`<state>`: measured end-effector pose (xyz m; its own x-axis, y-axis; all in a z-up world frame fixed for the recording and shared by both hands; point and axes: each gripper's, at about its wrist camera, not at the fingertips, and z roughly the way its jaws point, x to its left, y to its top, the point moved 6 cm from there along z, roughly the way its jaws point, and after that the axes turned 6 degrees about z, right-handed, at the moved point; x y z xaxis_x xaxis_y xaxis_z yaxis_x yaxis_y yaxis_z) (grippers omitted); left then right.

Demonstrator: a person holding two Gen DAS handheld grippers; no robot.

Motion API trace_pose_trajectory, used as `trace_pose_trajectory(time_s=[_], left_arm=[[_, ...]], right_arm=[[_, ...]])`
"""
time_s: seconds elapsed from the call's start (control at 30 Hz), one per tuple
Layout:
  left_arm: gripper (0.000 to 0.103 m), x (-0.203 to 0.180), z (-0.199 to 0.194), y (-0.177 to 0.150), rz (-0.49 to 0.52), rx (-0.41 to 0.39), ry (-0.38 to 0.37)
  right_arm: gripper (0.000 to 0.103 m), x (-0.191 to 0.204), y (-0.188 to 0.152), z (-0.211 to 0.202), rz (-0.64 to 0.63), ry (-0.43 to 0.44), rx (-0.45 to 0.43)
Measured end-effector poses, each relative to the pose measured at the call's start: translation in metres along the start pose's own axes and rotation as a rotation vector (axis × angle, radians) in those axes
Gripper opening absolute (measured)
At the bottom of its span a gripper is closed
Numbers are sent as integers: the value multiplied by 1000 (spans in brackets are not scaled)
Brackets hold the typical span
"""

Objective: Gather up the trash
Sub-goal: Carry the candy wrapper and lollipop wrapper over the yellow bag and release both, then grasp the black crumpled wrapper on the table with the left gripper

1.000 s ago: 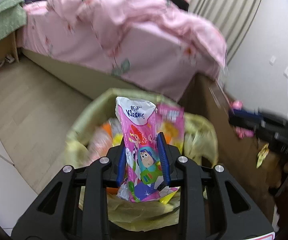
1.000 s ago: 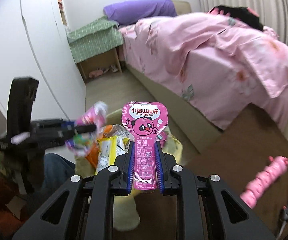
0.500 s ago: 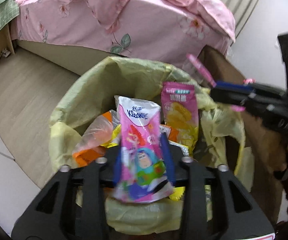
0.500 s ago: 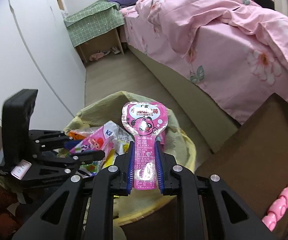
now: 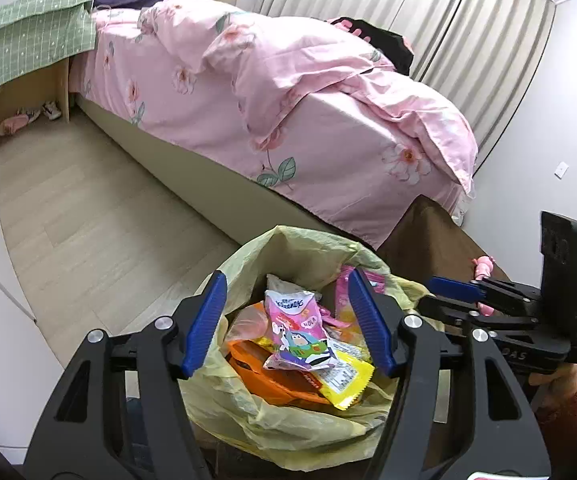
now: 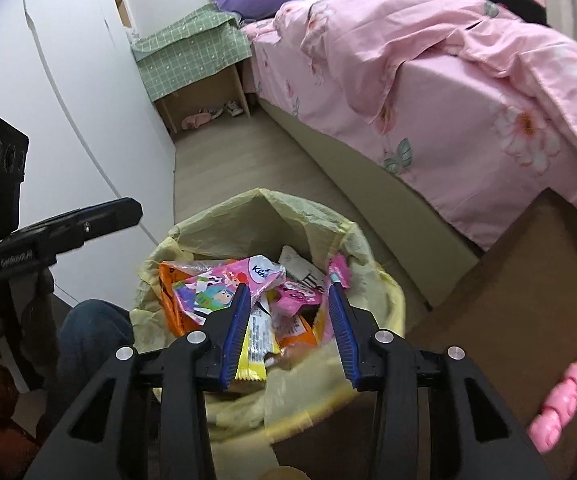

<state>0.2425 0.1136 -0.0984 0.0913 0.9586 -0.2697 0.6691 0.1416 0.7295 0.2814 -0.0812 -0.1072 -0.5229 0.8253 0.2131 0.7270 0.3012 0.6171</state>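
Both wrappers are lying loose in the yellow-lined trash bin point(image 5: 248, 264): the cartoon-printed tissue pack point(image 5: 298, 330) on top of the pile, the pink snack wrapper point(image 6: 298, 296) beside it; both are judged light, thin and crinkly, best pinched flat by an edge. The left hand-held gripper point(image 5: 286, 322) and right hand-held gripper point(image 6: 286, 330) are hovering above the bin, tilting downward. Their jaws have just been opening and are standing spread, gripping nothing.
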Motion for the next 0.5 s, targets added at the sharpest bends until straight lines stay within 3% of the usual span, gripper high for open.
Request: trace_pose_trajectory(time_s=[0.3, 0.5], left_arm=[[60, -64, -10, 0, 157, -6, -32], [60, -112, -2, -12, 214, 21, -106]], right_arm=[[39, -36, -40, -89, 48, -123, -108], [39, -75, -100, -159, 152, -244, -173]])
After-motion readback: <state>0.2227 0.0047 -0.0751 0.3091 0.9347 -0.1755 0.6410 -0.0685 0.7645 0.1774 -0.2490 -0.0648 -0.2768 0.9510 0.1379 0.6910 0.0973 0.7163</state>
